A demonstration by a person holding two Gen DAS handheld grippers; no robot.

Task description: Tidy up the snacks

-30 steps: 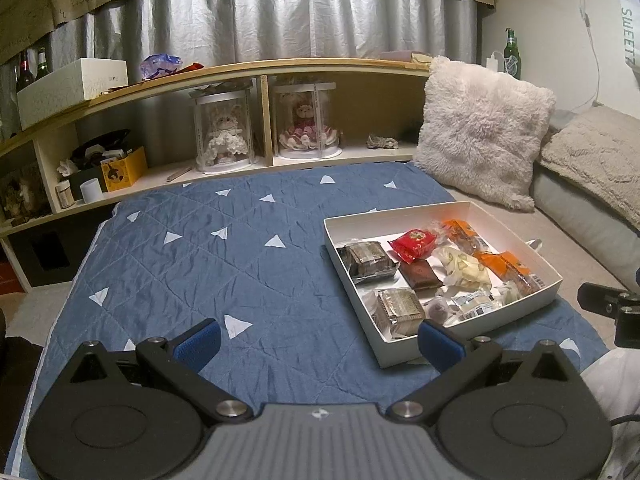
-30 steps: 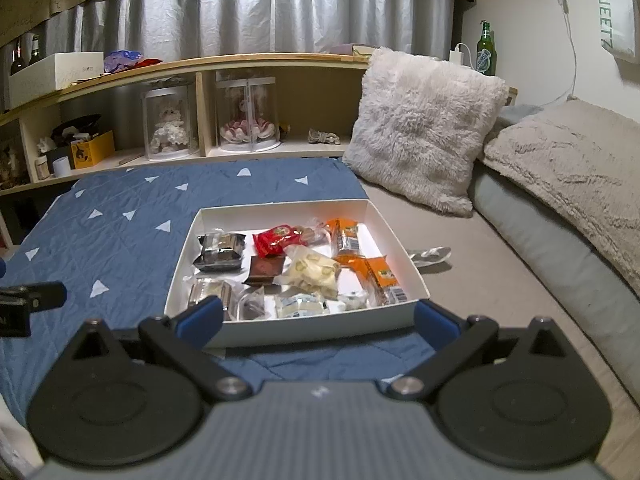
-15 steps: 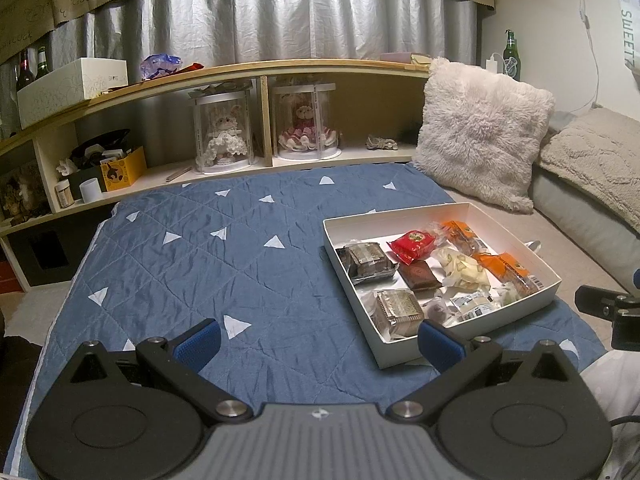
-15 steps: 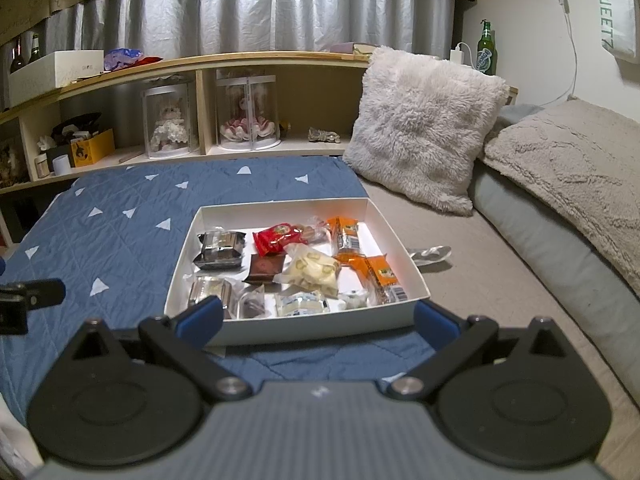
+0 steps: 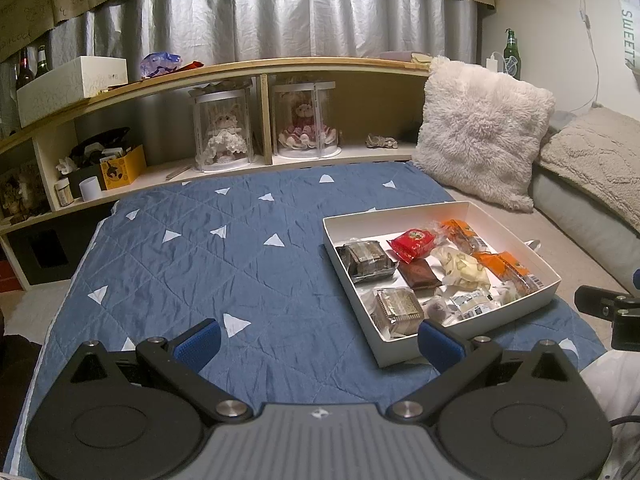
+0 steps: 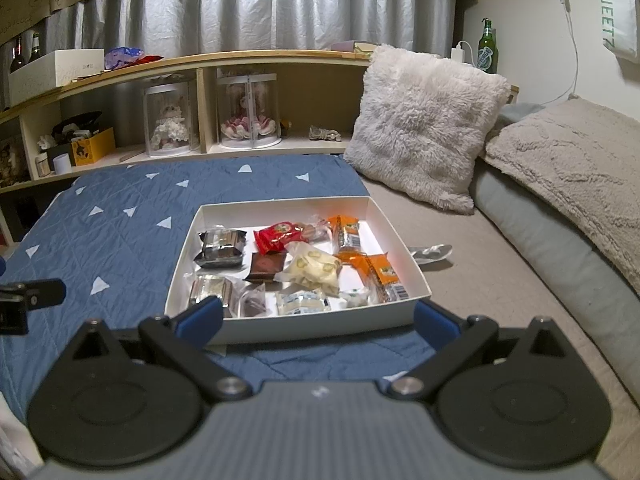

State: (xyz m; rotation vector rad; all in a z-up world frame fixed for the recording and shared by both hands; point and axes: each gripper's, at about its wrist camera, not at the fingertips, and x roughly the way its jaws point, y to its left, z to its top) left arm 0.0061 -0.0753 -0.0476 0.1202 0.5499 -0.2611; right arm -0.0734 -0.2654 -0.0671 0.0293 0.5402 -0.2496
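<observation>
A white shallow box [image 5: 532,300] [image 6: 320,322] lies on the blue quilt and holds several wrapped snacks: a red packet [image 5: 412,242] [image 6: 278,236], a brown bar [image 6: 266,266], orange packets [image 5: 508,266] [image 6: 380,272], a pale yellow packet [image 6: 312,268] and silver-wrapped cakes [image 5: 366,260] [image 6: 220,246]. My left gripper [image 5: 318,342] is open and empty, low over the quilt left of the box. My right gripper [image 6: 318,320] is open and empty, just in front of the box's near wall.
The blue quilt [image 5: 192,256] covers the bed. A wooden shelf [image 5: 248,80] with doll cases stands behind. A fluffy pillow [image 6: 424,128] and grey cushions [image 6: 568,184] lie to the right. A crumpled silver wrapper [image 6: 434,252] lies beside the box.
Both grippers have barely shifted; the box looks very slightly closer in the right wrist view. Nothing was grasped or released.
</observation>
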